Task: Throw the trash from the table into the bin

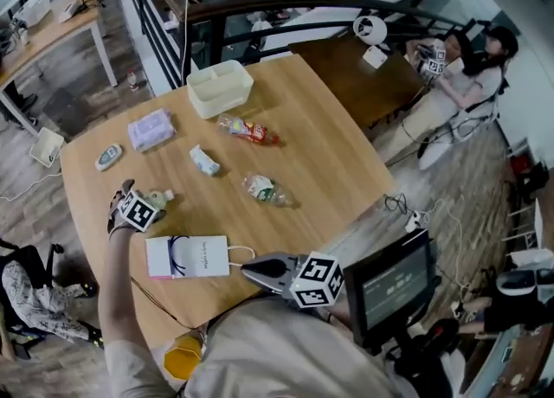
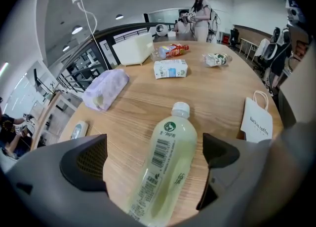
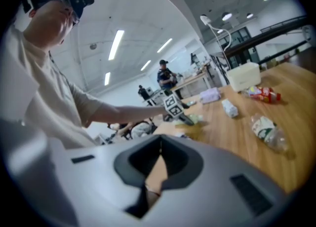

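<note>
A pale green drink bottle (image 2: 165,167) with a white cap lies on the wooden table (image 1: 329,145), near its left front edge. My left gripper (image 2: 155,159) points steeply down over it and stands open, one jaw on each side of the bottle, with gaps showing on both sides. In the head view this gripper (image 1: 147,206) covers most of the bottle (image 1: 161,198). My right gripper (image 1: 248,270) hangs at the table's front edge, shut and empty; in its own view (image 3: 159,159) the jaws meet.
More trash lies on the table: a crushed clear bottle (image 1: 267,189), a red snack wrapper (image 1: 247,131), a small carton (image 1: 204,161) and a purple tissue pack (image 1: 151,130). A white tub (image 1: 220,87) stands at the far edge. A white paper bag (image 1: 188,256) lies near me.
</note>
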The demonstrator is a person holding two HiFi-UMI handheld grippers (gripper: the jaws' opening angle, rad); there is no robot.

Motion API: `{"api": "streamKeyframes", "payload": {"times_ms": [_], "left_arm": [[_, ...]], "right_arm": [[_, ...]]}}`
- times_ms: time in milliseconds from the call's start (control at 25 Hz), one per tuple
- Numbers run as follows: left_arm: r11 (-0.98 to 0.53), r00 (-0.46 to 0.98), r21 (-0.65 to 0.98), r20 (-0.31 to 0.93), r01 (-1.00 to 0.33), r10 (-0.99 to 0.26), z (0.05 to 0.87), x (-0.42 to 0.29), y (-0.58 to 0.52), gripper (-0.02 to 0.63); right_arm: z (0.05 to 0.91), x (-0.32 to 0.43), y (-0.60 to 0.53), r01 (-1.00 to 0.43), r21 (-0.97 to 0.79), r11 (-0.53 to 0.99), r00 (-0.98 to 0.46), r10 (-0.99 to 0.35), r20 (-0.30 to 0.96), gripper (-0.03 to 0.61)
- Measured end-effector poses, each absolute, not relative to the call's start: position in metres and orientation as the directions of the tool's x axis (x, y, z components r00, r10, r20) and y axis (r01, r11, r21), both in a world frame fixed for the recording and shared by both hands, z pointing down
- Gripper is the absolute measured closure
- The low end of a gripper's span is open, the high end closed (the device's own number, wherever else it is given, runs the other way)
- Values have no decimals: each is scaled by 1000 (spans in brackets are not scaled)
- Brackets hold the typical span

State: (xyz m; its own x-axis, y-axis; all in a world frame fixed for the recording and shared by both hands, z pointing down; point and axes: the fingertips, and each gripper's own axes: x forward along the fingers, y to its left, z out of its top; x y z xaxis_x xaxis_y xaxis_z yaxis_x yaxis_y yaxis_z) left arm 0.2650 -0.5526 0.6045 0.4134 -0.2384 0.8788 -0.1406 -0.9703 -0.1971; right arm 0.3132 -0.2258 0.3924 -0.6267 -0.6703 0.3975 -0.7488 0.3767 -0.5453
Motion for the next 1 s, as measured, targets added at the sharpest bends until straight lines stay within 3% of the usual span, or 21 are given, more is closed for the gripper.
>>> {"api": "streamKeyframes", "payload": {"times_ms": [520, 800, 920, 1000], "left_arm": [[-994, 470, -108, 876, -27, -108, 626, 317, -548, 14], [-999, 387, -36, 922, 13, -28, 633, 303, -533, 144], [-993, 316, 116, 943, -12, 106, 642, 288, -502, 184], [-995, 326, 98, 941, -4, 91, 640, 292, -504, 218]], "right_arm": [[393, 333, -202, -797, -539, 272, -539, -723, 432, 574], [399, 328, -201, -781, -560, 276, -560, -707, 432, 574], [399, 326, -199, -779, -562, 279, -563, -706, 430, 574], [399, 325, -199, -777, -564, 279, -564, -706, 428, 574]]}}
